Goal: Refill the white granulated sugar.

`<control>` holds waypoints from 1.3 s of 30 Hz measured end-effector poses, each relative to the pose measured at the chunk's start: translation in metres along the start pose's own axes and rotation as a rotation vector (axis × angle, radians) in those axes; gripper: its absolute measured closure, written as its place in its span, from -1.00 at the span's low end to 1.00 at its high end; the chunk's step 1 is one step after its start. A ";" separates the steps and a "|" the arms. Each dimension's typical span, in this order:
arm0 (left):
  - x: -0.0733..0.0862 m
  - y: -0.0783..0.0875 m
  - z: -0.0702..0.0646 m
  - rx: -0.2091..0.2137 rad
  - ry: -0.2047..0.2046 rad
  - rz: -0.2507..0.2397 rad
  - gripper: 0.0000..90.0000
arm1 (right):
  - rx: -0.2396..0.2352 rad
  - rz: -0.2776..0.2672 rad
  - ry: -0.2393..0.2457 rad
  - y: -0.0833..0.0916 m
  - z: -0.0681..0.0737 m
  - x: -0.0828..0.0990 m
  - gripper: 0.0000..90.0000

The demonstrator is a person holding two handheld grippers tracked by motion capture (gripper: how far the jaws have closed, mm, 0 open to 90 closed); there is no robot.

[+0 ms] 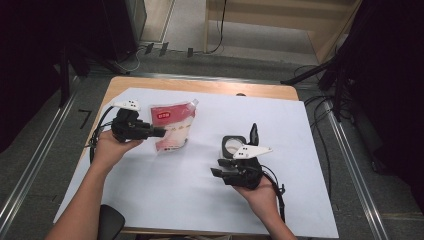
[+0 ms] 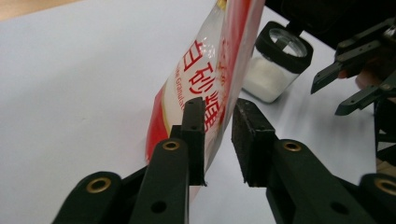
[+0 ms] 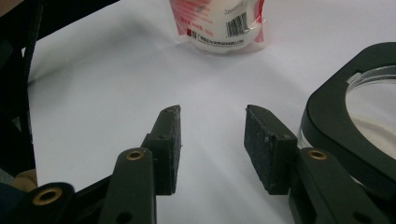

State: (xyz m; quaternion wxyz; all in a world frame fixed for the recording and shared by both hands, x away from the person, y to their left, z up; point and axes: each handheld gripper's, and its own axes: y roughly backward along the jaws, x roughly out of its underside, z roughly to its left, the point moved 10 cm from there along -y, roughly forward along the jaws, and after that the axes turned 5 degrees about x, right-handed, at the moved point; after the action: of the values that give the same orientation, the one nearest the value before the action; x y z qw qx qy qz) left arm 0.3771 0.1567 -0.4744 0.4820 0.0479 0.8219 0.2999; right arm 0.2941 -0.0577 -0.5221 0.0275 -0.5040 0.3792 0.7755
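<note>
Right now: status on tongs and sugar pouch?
Left tongs open, sugar pouch edge between pads. Right tongs open, empty. Jar beside right, clear.

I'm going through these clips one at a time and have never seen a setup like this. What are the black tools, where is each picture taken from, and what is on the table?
No robot here: a person holds a hand-operated two-jaw gripper in each hand. The high view looks down from above the person's side of the table, showing the left gripper and the right gripper. The other two pictures come from small cameras riding on each gripper, looking along its black jaws.

On the white sheet lie a red and clear pouch of white granules and a small jar with a black rim and white powder inside.

In the left gripper view the pouch edge sits between the jaws, with a gap at the right pad, so it looks unclamped. The right gripper is open on nothing, beside the jar.
</note>
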 end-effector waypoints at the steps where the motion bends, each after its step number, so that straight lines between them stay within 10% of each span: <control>1: -0.001 0.000 -0.001 -0.004 -0.004 -0.005 0.65 | 0.000 0.000 0.000 0.000 0.000 0.000 0.27; 25: -0.002 0.020 0.000 -0.085 0.000 -0.004 0.09 | 0.012 -0.013 -0.005 0.019 -0.010 -0.009 0.29; 39: 0.001 0.039 0.002 -0.101 0.016 -0.013 0.09 | 0.030 0.000 -0.029 0.036 -0.021 -0.007 0.40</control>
State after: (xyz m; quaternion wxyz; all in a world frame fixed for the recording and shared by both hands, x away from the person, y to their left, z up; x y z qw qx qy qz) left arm 0.3703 0.1901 -0.4551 0.4791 0.0159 0.8097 0.3384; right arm 0.2985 -0.0938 -0.5009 0.0408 -0.4921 0.3904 0.7770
